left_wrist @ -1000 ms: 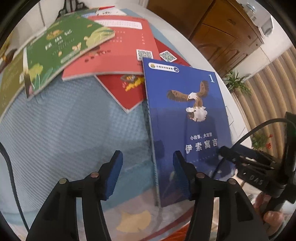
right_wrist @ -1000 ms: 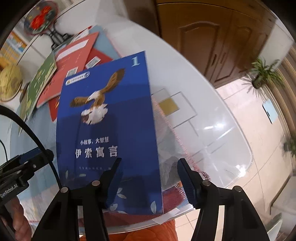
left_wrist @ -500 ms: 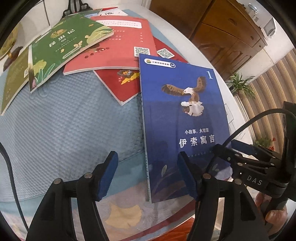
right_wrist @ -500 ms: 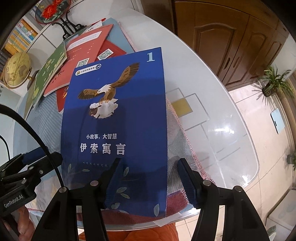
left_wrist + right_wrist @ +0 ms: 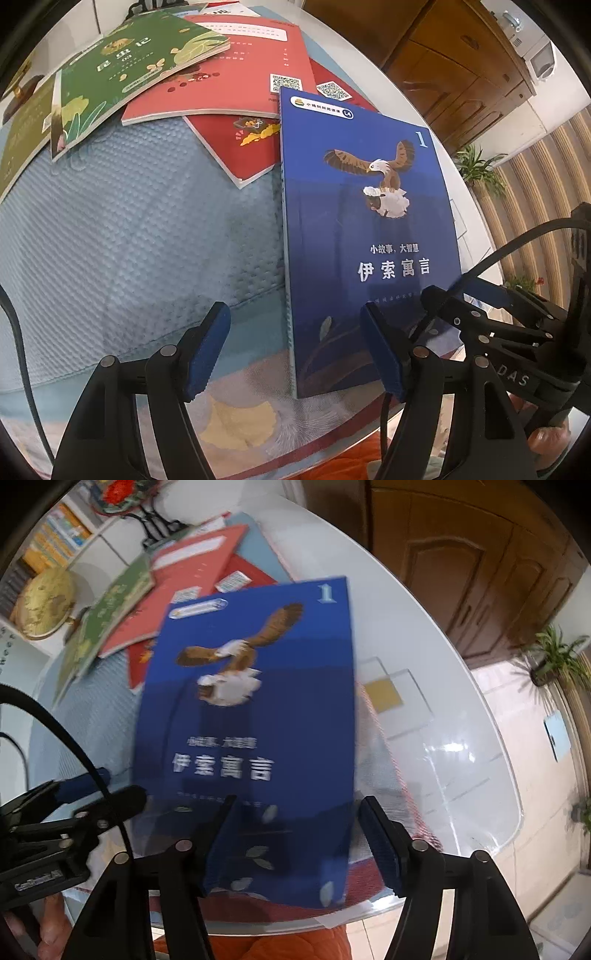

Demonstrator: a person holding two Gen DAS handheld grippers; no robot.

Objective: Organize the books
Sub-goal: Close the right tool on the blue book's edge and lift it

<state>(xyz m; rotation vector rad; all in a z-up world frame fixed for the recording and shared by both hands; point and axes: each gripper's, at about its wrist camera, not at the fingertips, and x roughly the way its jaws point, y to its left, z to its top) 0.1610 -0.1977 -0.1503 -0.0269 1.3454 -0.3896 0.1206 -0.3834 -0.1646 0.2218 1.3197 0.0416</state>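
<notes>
1. We see the blue book [image 5: 365,236] lying flat on the bench [image 5: 424,602], its far corner over the red books [image 5: 236,74].
2. Our left gripper [image 5: 295,354] has just been opening; its jaws stand spread, the book's left edge between them, untouched.
3. Our right gripper [image 5: 295,838] jaws are spread above the book's near right corner, pinching nothing.
</notes>
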